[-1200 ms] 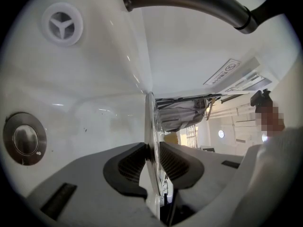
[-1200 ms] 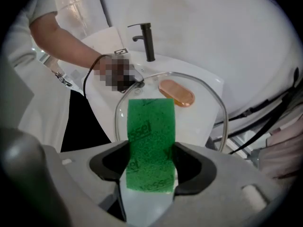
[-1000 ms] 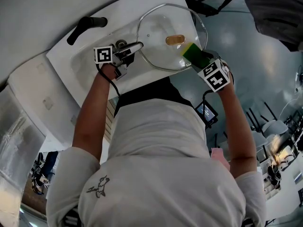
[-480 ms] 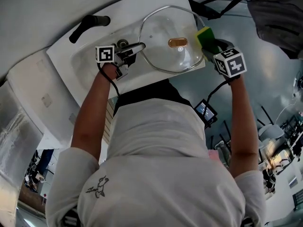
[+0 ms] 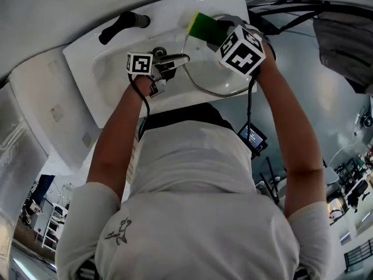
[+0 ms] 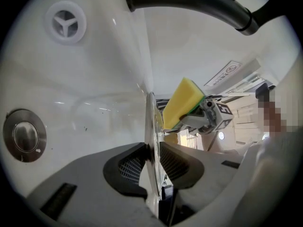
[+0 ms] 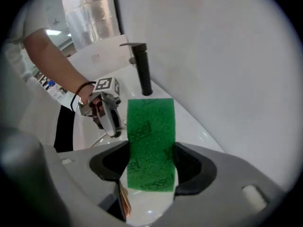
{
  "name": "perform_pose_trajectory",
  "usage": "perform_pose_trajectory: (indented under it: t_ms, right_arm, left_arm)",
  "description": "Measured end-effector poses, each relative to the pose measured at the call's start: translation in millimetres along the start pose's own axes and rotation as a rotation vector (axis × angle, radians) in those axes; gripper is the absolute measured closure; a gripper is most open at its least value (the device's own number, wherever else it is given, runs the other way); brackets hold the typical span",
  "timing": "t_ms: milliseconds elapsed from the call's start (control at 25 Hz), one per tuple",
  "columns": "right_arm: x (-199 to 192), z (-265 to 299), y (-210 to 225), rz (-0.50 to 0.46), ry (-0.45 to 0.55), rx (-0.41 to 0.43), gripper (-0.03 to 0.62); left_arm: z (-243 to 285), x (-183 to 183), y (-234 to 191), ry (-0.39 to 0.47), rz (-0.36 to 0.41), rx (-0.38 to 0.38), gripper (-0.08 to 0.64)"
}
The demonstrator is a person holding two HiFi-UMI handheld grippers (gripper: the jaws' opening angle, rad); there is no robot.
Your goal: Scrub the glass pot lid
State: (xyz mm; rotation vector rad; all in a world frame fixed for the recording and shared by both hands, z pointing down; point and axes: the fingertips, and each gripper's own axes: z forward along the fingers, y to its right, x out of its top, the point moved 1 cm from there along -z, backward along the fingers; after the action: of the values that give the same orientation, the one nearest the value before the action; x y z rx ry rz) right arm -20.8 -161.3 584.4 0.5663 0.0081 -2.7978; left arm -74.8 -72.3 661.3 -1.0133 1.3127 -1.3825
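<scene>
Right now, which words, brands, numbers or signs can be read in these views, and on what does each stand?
"vessel" (first letter uncertain): dark print, repeated on the green face of the sponge.
Sticker on a white surface: a logo and a line of print, too small to read.
Marker cube: black and white square pattern only, no letters.

White sink (image 5: 87,69) with black faucet (image 5: 123,25) on its rim, metal drain plug (image 6: 24,135) in its bowl
</scene>
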Motion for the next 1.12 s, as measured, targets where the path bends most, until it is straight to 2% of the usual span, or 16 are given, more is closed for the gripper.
perform_pose_trajectory:
  t_ms: [200,520,640,880,1120]
  right_arm:
    - [30,41,-49,-0.115,-0.085,0.13,0.304]
    - [25,60,-45,-0.091,-0.127,0.193,0.305]
    - [17,53,-29,-0.037,-0.113,0.182,0.305]
    - [-23,32,16,0.126,-0.077,0.114,0.305]
    - [-87,6,58,0.308,-0.061,0.037,0.305]
  left_arm:
    - [-2,0,0,0.003,0.001,0.003,0.466]
    - [-3,-1,-2,0.011,-0.003,0.005,0.466]
    - [-4,0,-2,0.013,-0.008,0.004,0.466]
    - [-1,4,-3,0.029,-0.017,0.008,0.474]
    - [0,3,-2,0.029,-0.023,0.009,0.476]
